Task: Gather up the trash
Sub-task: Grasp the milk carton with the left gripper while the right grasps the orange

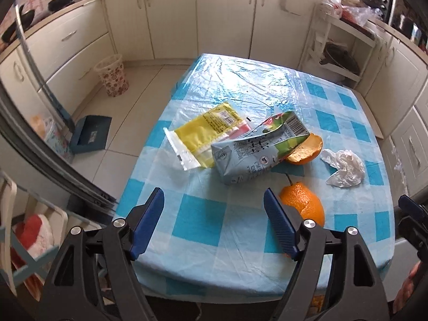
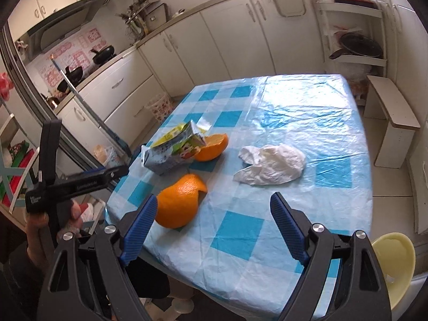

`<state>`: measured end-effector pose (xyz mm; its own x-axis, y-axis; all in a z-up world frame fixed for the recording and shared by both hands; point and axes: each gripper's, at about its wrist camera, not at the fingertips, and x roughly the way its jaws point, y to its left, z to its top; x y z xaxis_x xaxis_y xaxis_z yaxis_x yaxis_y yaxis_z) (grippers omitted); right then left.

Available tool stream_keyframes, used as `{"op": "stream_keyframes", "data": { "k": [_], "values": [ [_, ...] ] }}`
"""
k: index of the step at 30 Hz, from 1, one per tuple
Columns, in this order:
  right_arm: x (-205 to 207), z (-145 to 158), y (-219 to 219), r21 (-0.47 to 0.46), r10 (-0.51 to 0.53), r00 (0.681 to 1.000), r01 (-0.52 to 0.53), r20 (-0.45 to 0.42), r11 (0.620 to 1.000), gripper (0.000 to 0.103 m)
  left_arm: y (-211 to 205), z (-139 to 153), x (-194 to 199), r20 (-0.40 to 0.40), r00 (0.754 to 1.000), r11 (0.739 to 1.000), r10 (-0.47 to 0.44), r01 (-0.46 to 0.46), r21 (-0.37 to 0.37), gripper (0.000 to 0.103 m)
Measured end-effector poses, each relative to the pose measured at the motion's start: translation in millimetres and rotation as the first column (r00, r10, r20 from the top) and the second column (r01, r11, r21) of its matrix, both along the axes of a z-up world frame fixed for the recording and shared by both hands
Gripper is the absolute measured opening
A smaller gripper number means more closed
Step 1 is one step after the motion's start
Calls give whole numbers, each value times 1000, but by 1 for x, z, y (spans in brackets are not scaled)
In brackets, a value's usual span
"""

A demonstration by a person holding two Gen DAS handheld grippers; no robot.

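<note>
A kitchen tabletop under a blue-and-white checked plastic cloth carries five bits of trash. The landmark is a crushed grey-blue carton lying on its side near the middle. A yellow wrapper with a white torn end lies just beside the carton on the side toward the floor bin, one corner tucked under it. A cupped orange peel touches the carton's opposite end, partly beneath its folded top. A second, larger peel sits on the near side of the carton, close but apart, dome up. A crumpled white tissue lies beyond the cupped peel, well apart from the carton. The left hand-held gripper hovers over the near tabletop edge, short of the carton, its blue-padded fingers spread wide with nothing between them. The right hand-held gripper hovers nearer the large peel, also spread wide and empty; its left pad overlaps the peel in its own view, though contact cannot be told. A hand grips the left tool's handle at the edge of the right view. A patterned bin stands on the tiled floor, well away from the carton, by the cream cabinets.
</note>
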<state>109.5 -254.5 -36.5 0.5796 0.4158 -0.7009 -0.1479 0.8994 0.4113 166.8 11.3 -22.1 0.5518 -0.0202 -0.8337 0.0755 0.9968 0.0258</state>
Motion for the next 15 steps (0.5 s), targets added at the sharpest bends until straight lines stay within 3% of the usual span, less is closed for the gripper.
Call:
{"op": "stream_keyframes", "data": {
  "k": [4, 10, 12, 15],
  "values": [
    [10, -15, 39, -47, 82, 996, -84, -38, 995, 83, -26, -5, 23, 15, 991, 981, -134, 130, 141, 76],
    [22, -36, 77, -122, 133, 989, -140, -66, 983, 85, -65, -22, 44, 16, 948, 906, -318, 299, 298, 76],
    [27, -44, 85, -133, 135, 988, -145, -78, 981, 85, -72, -30, 51, -7, 941, 891, -340, 324, 318, 76],
    [34, -54, 93, -162, 131, 988, -143, -86, 976, 85, -73, -39, 62, -31, 939, 890, -342, 334, 311, 76]
  ]
}}
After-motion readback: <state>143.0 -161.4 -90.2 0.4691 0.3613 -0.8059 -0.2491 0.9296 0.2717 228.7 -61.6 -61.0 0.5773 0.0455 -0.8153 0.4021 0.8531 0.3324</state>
